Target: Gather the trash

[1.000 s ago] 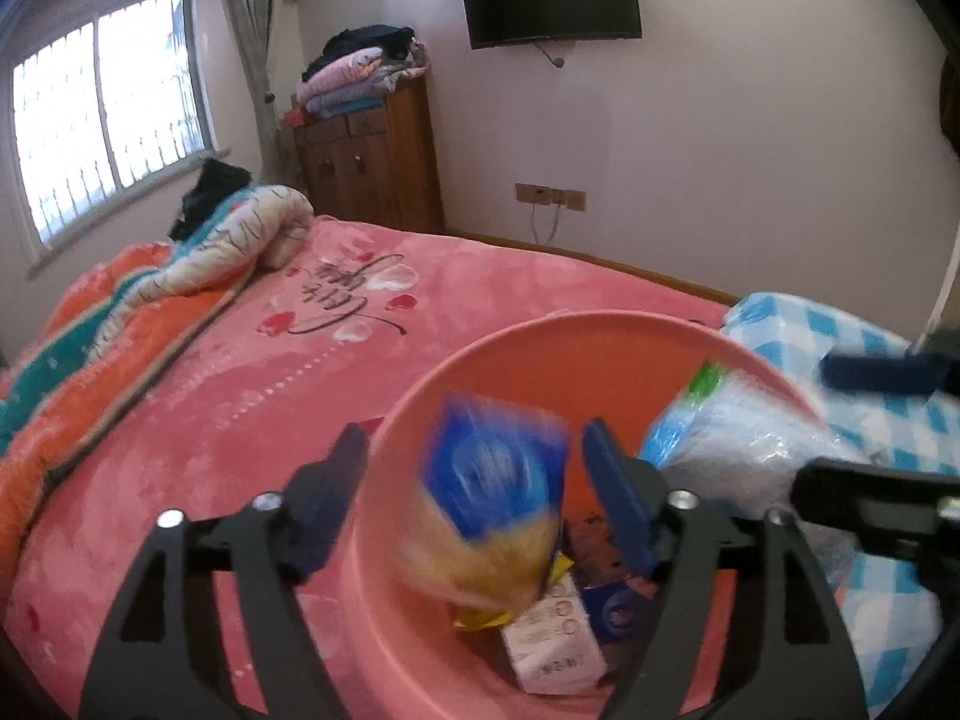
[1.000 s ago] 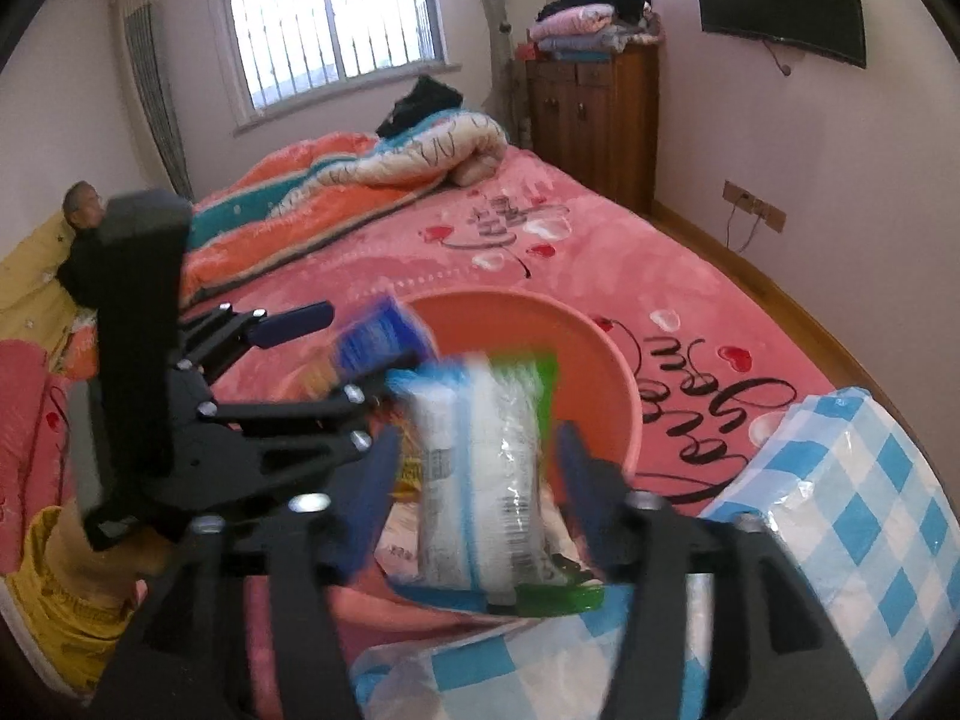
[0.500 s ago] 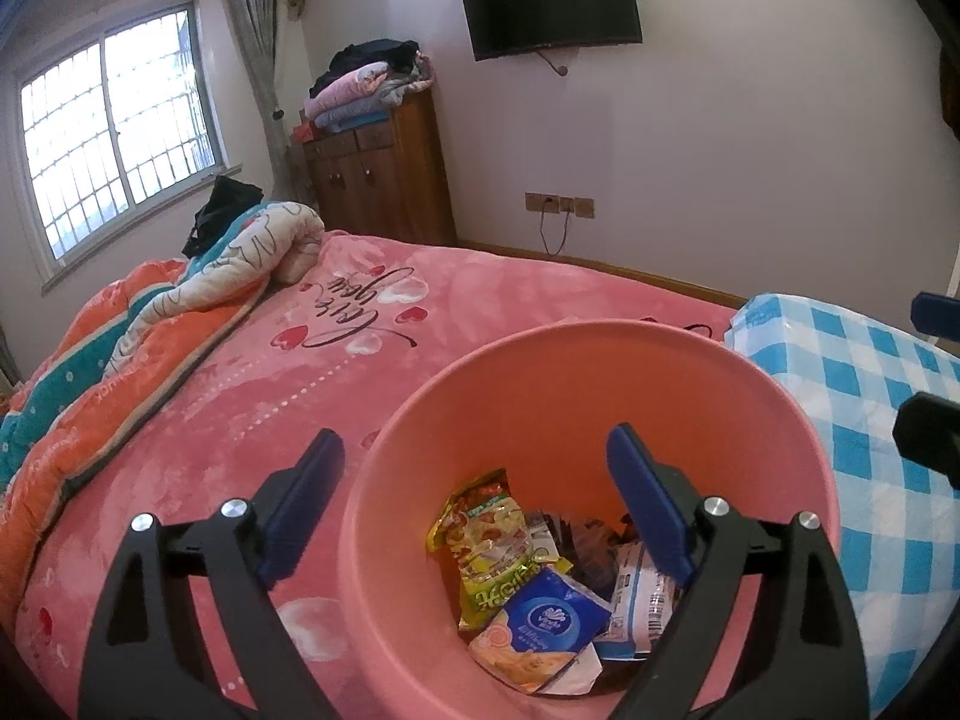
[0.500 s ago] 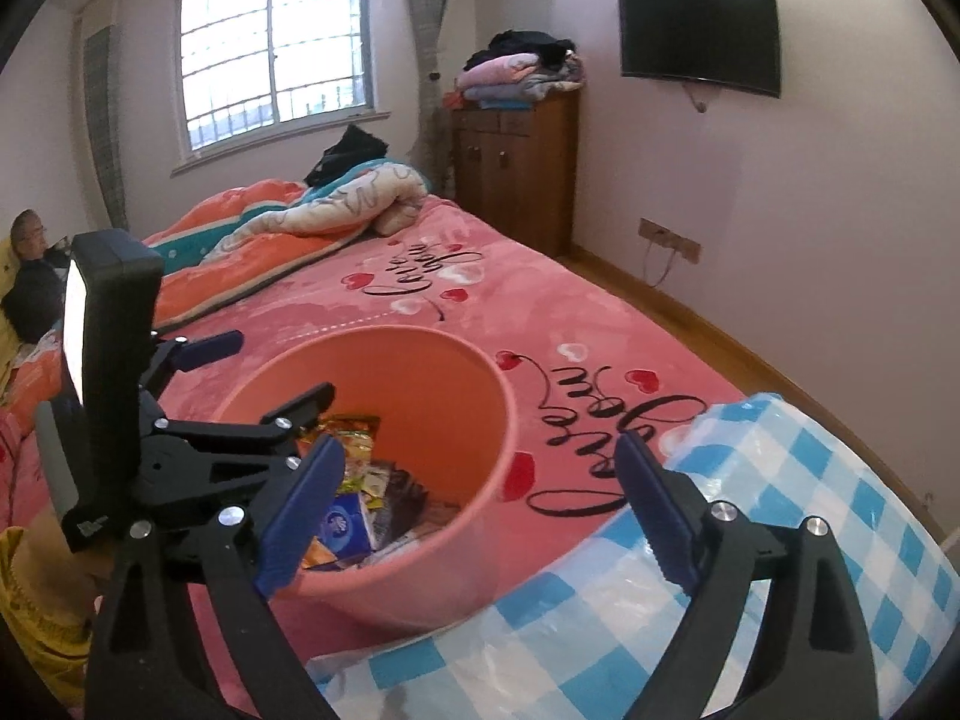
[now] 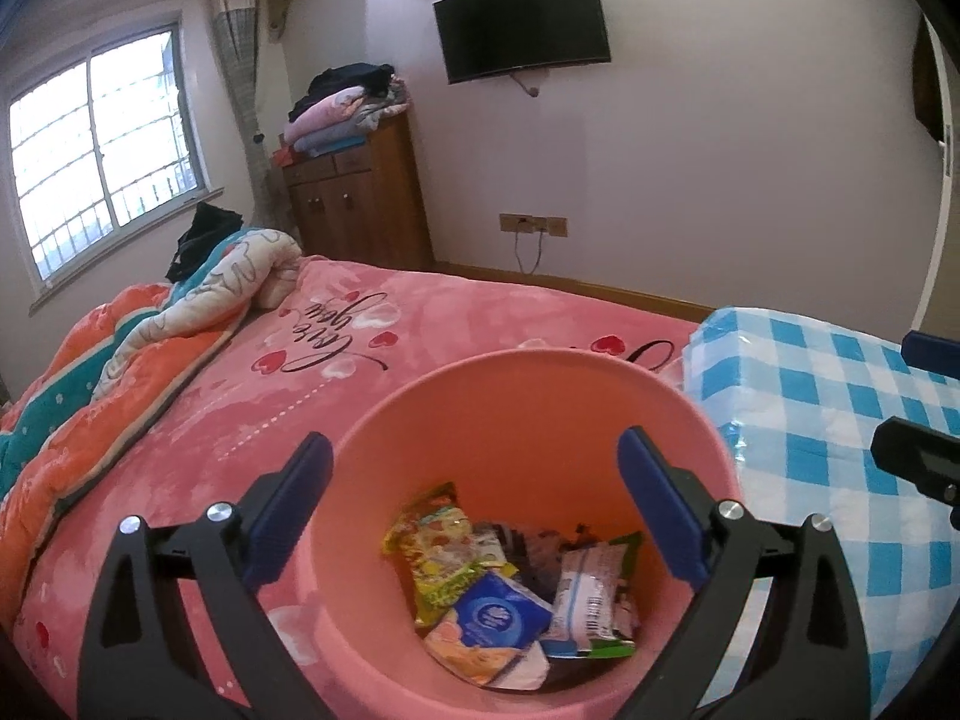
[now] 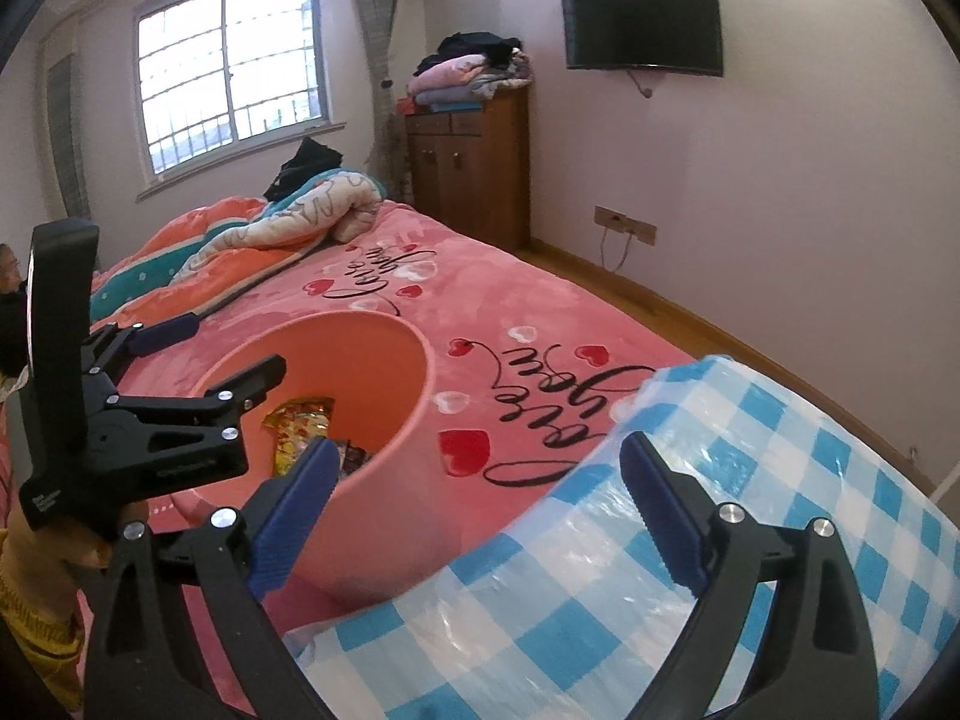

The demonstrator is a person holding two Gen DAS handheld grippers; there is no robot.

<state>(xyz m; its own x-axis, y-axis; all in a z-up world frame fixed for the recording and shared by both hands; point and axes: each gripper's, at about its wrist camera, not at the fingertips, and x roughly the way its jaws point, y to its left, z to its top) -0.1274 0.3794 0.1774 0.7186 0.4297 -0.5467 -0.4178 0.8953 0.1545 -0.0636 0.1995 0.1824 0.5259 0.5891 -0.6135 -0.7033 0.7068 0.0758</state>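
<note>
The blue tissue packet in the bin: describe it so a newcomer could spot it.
On the pink bed stands a salmon-pink bin. The blue tissue packet lies at its bottom, nearest the camera, beside a yellow-green snack bag; it alone is blue with a round white logo.

I see a bed [image 6: 540, 324] covered with a pink blanket [image 5: 198, 420] that has red hearts and black writing on it. On the blanket stands a pink bucket [image 5: 540, 384] [image 6: 384, 420], upright. Just beside the bucket lies a blue and white checked bundle [image 5: 840, 396] [image 6: 750, 510] wrapped in clear plastic, and I cannot tell if they touch. At the far end a rumpled quilt [image 6: 240, 240] in orange, teal and cream lies on the bed
</note>
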